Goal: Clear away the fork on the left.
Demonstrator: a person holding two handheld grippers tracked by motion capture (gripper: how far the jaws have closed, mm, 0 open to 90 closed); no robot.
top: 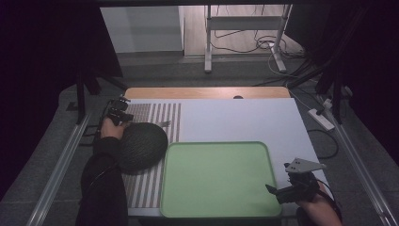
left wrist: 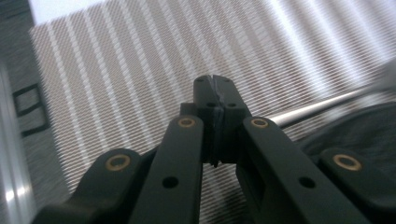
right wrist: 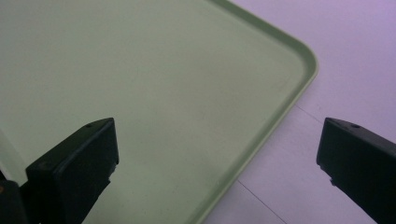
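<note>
Tools are working at opposite ends of the tabletop (top: 235, 117). Left tool (left wrist: 215, 80) is pinched fully together on nothing, hovering over the striped mat (left wrist: 140, 70) beside the dark woven dome (top: 141, 143); it should reopen before gripping. Right tool (right wrist: 217, 140) is gaping empty over the green tray (right wrist: 308, 60).

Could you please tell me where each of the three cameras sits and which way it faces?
High view: above the person's side, facing forward and down on the table; both forearms and claws show.
Left gripper view: on the left claw, facing along shut jaws at the striped mat.
Right gripper view: on the right claw, facing along open jaws at the tray.
The high and right gripper views share the tray.
</note>
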